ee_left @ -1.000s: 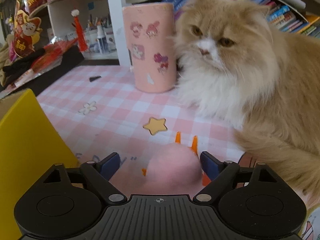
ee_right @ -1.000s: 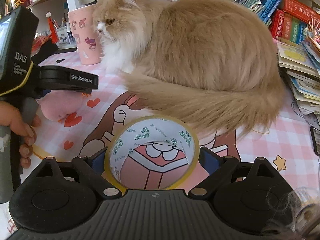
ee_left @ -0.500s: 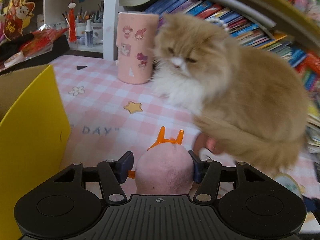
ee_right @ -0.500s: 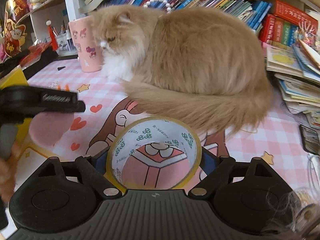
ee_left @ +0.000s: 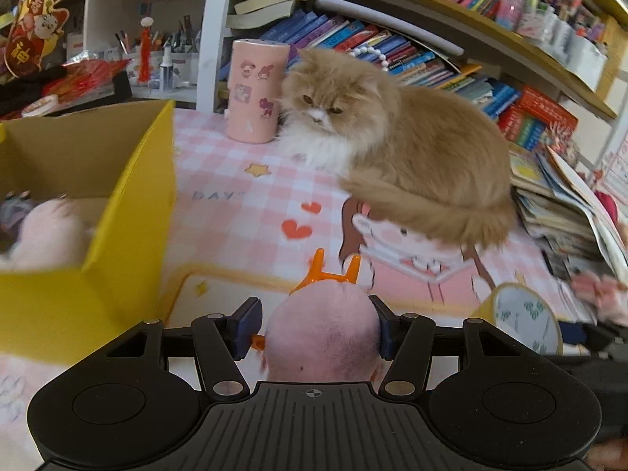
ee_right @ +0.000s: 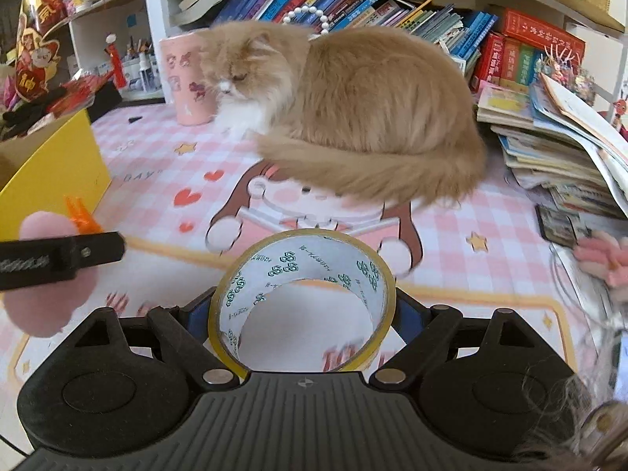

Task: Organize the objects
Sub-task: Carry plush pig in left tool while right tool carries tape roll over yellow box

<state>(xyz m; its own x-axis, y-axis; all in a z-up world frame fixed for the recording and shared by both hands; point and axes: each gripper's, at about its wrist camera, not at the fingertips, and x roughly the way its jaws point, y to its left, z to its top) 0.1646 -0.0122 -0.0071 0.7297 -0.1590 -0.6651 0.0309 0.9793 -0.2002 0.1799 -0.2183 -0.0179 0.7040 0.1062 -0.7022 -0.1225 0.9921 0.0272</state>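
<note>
My left gripper (ee_left: 316, 327) is shut on a pink plush toy (ee_left: 322, 333) with orange antlers, held above the pink checked mat beside a yellow cardboard box (ee_left: 129, 212). The box holds another pink plush (ee_left: 47, 231). My right gripper (ee_right: 300, 314) is shut on a roll of clear tape (ee_right: 302, 302) with a yellow rim. The tape roll also shows in the left wrist view (ee_left: 524, 320). The pink plush toy (ee_right: 43, 259) and the left gripper (ee_right: 59, 259) show at the left of the right wrist view, with the yellow box (ee_right: 55, 172) behind.
A fluffy ginger cat (ee_left: 400, 153) lies on the mat's middle; it also shows in the right wrist view (ee_right: 353, 114). A pink cylinder holder (ee_left: 257, 90) stands behind it. Stacked books and magazines (ee_right: 557, 145) lie at the right. Bookshelves line the back.
My left gripper has risen and pulled back with the pink plush, bringing the yellow box's inside into view. My right gripper has lifted the tape roll and drawn back from the cat.
</note>
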